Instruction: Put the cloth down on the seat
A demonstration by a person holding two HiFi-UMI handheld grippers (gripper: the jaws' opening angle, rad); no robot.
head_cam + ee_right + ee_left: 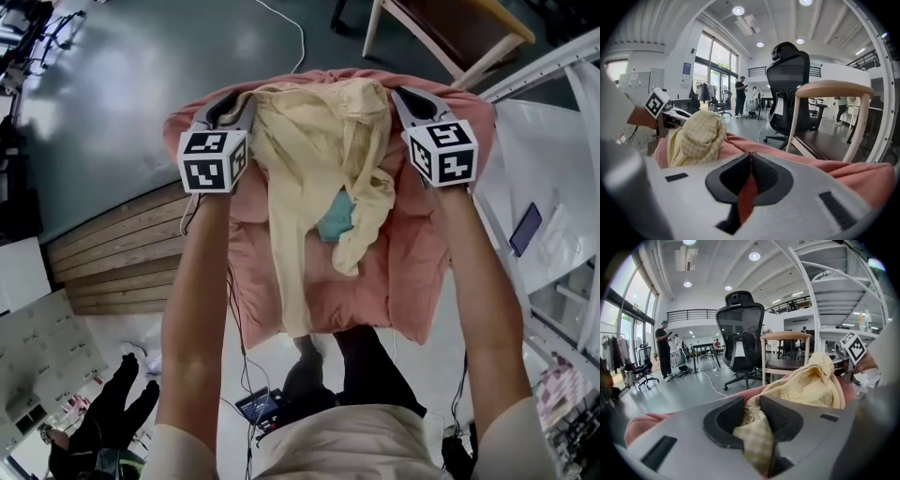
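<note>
In the head view, a large pink cloth (412, 267), with a yellow checked cloth (309, 141) draped over it, hung in the air short of the wooden chair's dark seat (441, 26). In the left gripper view, the left gripper (752, 411) pinched a fold of the yellow checked cloth between narrowly parted jaws. In the right gripper view, the right gripper (749, 176) was clamped on an edge of the pink cloth, so the laying-down was not yet done.
</note>
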